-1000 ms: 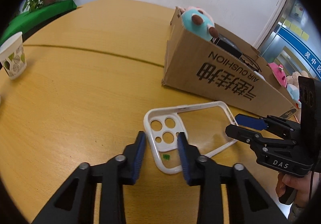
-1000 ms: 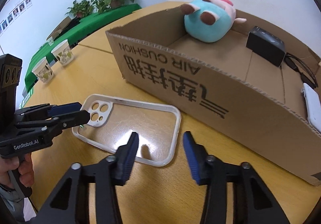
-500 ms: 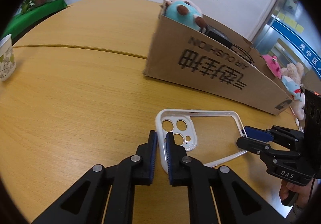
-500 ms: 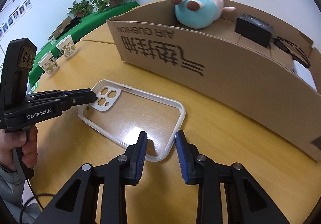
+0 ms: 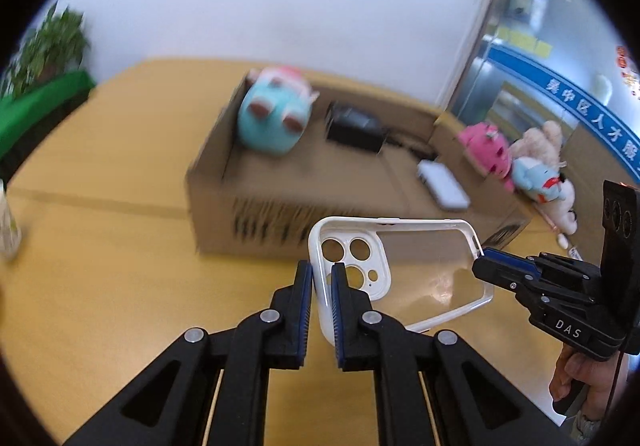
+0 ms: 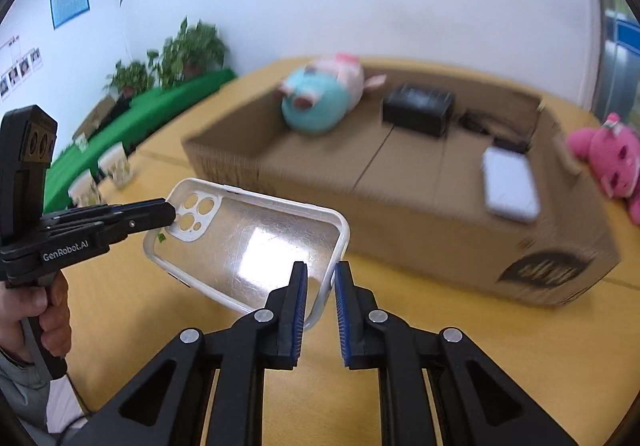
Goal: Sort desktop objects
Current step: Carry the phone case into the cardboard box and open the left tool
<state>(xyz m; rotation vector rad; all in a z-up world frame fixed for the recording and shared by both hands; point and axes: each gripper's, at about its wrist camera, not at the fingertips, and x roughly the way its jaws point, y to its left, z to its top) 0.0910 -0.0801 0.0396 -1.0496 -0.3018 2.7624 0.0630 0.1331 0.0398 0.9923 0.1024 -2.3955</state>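
A clear phone case with a white rim [image 5: 400, 270] hangs in the air above the wooden table, held at both ends. My left gripper [image 5: 321, 278] is shut on its camera-hole end. My right gripper [image 6: 320, 278] is shut on the opposite end of the case [image 6: 256, 242]; it also shows in the left wrist view [image 5: 486, 262]. The open cardboard box [image 5: 304, 214] stands just behind the case. It holds a teal plush [image 5: 272, 122], a black block [image 5: 354, 126] and a white flat device [image 5: 442, 186].
Pink, beige and blue plush toys [image 5: 516, 162] lie right of the box. Paper cups [image 6: 116, 166] stand at the table's far left, near a green-covered bench [image 6: 132, 130] with potted plants. The box's front wall [image 6: 440, 246] is close ahead.
Both grippers closed on the ends of the phone case and lifted it off the table. The view rose, so the inside of the box now shows.
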